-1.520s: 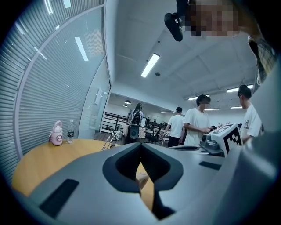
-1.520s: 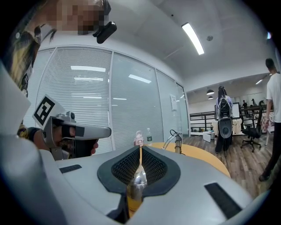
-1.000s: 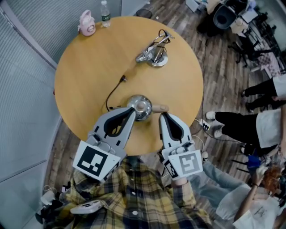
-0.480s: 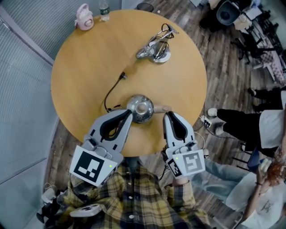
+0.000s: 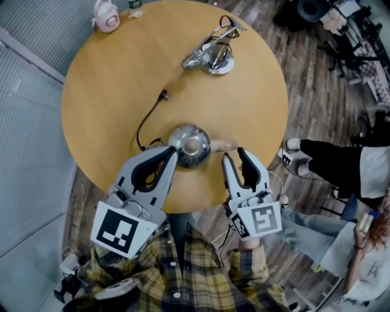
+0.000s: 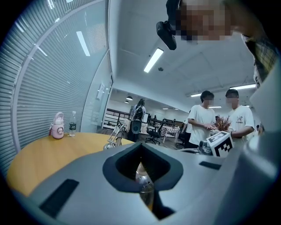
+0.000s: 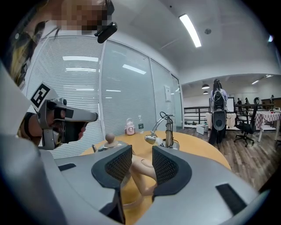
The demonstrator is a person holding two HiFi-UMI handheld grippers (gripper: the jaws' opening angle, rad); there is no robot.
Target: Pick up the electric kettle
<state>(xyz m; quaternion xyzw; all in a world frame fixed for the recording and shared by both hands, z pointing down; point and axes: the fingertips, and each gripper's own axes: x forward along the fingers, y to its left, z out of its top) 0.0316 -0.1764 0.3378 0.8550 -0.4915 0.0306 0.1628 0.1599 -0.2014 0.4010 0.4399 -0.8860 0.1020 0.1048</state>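
The steel electric kettle (image 5: 189, 145) with a wooden lid knob stands on the round wooden table (image 5: 109, 79), near its front edge. Its pale wooden handle (image 5: 222, 146) points right. My left gripper (image 5: 171, 153) is shut and empty, its tips touching or nearly touching the kettle's left side. In the left gripper view the kettle (image 6: 144, 182) shows through the gap behind the closed tips (image 6: 141, 148). My right gripper (image 5: 234, 157) is open; its jaws have just been opening. In the right gripper view (image 7: 141, 165) the handle (image 7: 142, 171) lies between the ribbed pads (image 7: 119, 165) without being pressed.
A black power cord (image 5: 148, 117) runs from the kettle toward the table's middle. A silver gooseneck stand with wires (image 5: 210, 58) sits at the far side. A pink bottle (image 5: 105, 15) stands at the far left rim. People (image 5: 341, 164) are at the right of the table.
The right gripper's jaws, closed before, now stand apart around the handle. Both grippers have sunk a little beside the kettle. The kettle has stayed on the table.
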